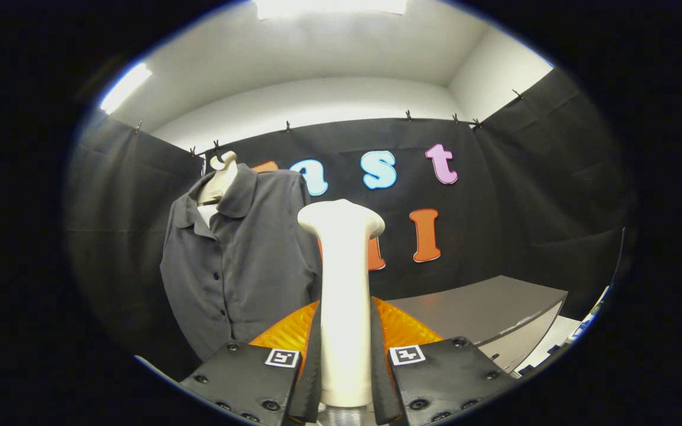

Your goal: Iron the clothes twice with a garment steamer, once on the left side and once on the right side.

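The hand-held gripper (346,355) holds the garment steamer (344,278) upright, its 2 fingers pressed against opposite sides of the cream handle. The steamer's broad rounded head rises well above the fingertips, and a ribbed hose end shows just below the handle between the fingers.

Beyond the fingers and off to the left, the clothes, a dark grey button-front shirt (237,260), hang on a pale mannequin form (221,177) in front of the black booth wall. The shirt's right edge sits just behind the steamer head from this angle, though the 2 look apart in depth; I cannot tell how far. The shirt's lower hem drops behind the left finger.

To the right, a grey tabletop (483,310) runs back to the wall, its near edge angled toward the gripper. Open room lies between steamer and shirt front.
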The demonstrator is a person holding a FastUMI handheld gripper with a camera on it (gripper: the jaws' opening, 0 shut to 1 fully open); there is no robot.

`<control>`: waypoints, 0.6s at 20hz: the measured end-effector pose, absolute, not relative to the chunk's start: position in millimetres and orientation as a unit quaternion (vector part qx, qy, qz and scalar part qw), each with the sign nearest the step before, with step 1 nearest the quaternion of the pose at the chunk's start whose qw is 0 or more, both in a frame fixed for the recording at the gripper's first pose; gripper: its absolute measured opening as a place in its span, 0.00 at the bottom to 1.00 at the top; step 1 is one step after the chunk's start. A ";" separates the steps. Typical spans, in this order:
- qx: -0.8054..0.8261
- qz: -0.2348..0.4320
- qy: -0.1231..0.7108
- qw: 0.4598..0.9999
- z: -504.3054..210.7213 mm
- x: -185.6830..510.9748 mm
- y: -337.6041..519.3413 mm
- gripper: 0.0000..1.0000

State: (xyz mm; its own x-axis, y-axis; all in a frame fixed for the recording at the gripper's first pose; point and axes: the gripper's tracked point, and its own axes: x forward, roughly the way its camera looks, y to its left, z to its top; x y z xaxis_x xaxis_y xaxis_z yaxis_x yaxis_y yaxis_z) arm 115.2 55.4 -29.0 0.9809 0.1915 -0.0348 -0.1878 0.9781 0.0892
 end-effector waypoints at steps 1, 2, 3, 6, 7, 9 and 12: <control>0.039 0.094 0.011 0.995 -25.8 107.4 66.9 0.41; 0.036 0.093 0.004 0.995 -23.3 99.3 77.8 0.41; 0.034 0.095 0.000 0.995 -21.2 92.0 90.2 0.42; 0.034 0.104 -0.006 0.994 -24.4 72.1 124.1 0.42; 0.039 0.105 -0.007 0.994 -29.6 66.9 134.8 0.42; 0.052 0.105 -0.006 0.993 -41.7 57.0 157.0 0.42; 0.060 0.100 -0.004 0.993 -58.4 47.9 180.9 0.41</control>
